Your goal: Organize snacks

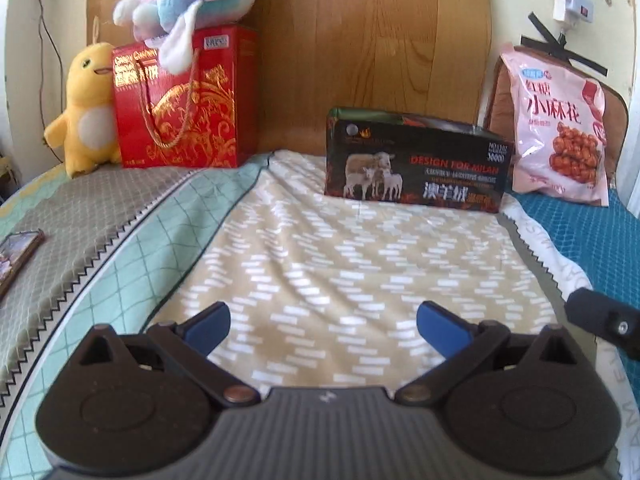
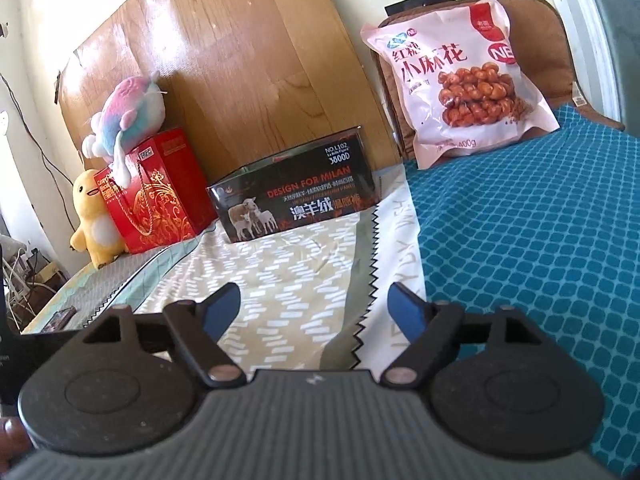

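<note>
Only at the left wrist view's left edge, a phone [image 1: 18, 256]; both hand-held grippers [image 1: 323, 326] [image 2: 316, 312] wide, empty.

On the bed: one pink snack bag [image 2: 460, 80], one dark box [image 2: 296, 200], one red gift box [image 2: 160, 196]. Two plush toys: one yellow [image 1: 86, 108], one pastel [image 1: 192, 0]. One phone [image 1: 16, 256].

Bed [image 1: 320, 248] with patterned covers, black box [image 1: 412, 160], red gift box [image 1: 188, 104], pink snack bag [image 1: 560, 128], yellow plush [image 1: 86, 108]
</note>
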### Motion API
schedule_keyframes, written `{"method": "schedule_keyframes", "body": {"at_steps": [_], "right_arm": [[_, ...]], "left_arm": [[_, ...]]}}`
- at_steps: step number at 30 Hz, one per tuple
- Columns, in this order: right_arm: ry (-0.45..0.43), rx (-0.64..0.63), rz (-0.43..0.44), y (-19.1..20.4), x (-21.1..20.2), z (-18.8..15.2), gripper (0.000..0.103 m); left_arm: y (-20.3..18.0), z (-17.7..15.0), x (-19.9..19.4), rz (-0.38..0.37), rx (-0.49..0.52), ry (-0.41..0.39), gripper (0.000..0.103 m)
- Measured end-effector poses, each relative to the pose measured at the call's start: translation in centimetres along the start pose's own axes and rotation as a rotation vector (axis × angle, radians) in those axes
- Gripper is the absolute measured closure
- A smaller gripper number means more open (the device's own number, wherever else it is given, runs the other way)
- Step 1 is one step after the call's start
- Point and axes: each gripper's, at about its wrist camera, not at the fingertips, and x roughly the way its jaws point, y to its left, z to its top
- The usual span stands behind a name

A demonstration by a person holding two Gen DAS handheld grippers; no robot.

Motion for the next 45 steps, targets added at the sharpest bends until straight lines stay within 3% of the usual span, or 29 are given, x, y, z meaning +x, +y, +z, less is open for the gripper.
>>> {"method": "schedule_keyframes", "body": {"at_steps": [7, 32, 39, 45], "right_arm": [[-0.009, -0.021, -0.006, 0.2, -0.1, -0.1, 0.015], [0.003, -0.002, -0.002, 0.0, 0.0, -0.1, 0.007], [-0.002, 0.013, 0.011, -0.1, 0.0, 0.0, 0.007], [-0.016, 0.029, 0.02, -0.3, -0.3, 0.0, 0.007]], "left_arm": [[-0.7, -0.3, -0.8, 0.008, 0.036, -0.045, 0.0], [-0.1, -0.4, -0.9, -0.021, -0.001, -0.032, 0.0], [0.2, -0.7, -2.1, -0.035, -0.008, -0.094, 0.0], [0.2, -0.8, -1.9, -0.001, 0.0, -0.062, 0.0]]}}
